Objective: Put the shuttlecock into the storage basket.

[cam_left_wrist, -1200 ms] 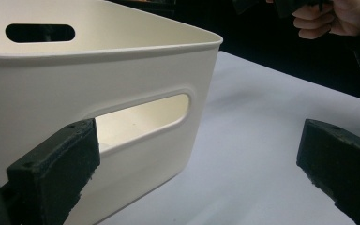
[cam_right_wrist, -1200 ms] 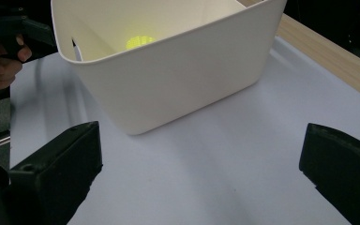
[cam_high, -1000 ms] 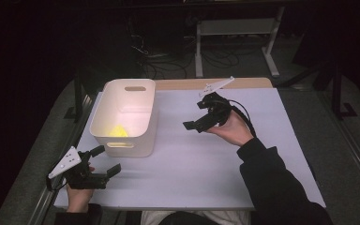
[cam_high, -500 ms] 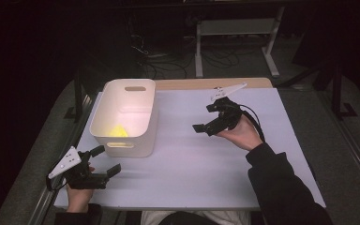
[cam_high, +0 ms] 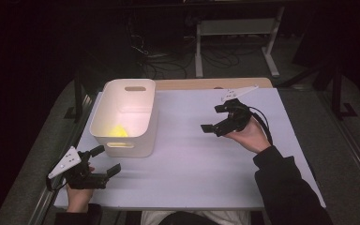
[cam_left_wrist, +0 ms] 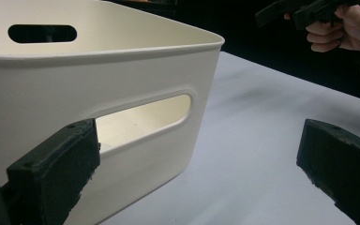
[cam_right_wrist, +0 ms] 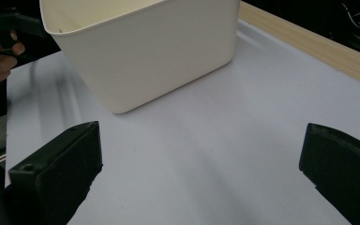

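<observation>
A white plastic bin [cam_high: 124, 117] with handle slots stands on the left half of the white table [cam_high: 192, 159]. A small yellow object [cam_high: 118, 131] lies on its bottom. My left gripper [cam_high: 104, 160] rests open near the table's front left corner, just in front of the bin [cam_left_wrist: 93, 89], with nothing between its jaws. My right gripper [cam_high: 214, 118] hovers open over the right half of the table, well away from the bin [cam_right_wrist: 140, 51], and holds nothing. The other hand and its gripper [cam_left_wrist: 304, 11] show at the top right of the left gripper view.
A wooden strip [cam_high: 211, 83] runs along the table's far edge. Beyond it stand a white metal frame [cam_high: 236, 33] and loose cables on the dark floor. White table surface [cam_right_wrist: 206, 154] stretches between the bin and my right gripper.
My right gripper has moved to the right, away from the bin, and a little nearer the table's middle depth. My left gripper has stayed in place.
</observation>
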The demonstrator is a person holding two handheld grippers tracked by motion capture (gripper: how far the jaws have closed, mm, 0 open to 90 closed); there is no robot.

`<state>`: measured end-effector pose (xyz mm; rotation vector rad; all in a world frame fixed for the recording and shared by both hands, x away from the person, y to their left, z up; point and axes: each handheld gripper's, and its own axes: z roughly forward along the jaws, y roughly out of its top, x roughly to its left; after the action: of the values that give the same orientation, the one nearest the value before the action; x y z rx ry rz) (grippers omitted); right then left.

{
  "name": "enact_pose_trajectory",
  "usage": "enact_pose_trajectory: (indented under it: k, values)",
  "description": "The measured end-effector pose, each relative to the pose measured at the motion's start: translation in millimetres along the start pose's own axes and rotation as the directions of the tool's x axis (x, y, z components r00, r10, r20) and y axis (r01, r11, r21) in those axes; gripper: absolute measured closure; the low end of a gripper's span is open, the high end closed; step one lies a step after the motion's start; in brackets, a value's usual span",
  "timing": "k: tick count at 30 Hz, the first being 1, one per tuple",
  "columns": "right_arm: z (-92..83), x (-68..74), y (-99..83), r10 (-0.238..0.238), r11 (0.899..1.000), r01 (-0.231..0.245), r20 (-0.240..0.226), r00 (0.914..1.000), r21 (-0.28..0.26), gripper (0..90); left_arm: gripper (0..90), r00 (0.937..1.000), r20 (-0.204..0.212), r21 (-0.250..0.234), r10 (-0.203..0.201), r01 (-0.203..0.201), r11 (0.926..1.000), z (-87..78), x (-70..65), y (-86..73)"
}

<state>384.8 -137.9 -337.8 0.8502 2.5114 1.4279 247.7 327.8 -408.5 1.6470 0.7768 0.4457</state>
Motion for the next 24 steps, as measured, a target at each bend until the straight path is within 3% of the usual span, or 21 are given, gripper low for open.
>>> enact_pose_trajectory:
  k: [24]
  values:
    - [-19.7,-14.1,-29.0,0.041,0.999,-0.041,0.035,0.9985,-0.009,0.0,0.0,1.0000,-0.002,0.000,0.000,0.000,1.0000,0.0,0.0,0.0]
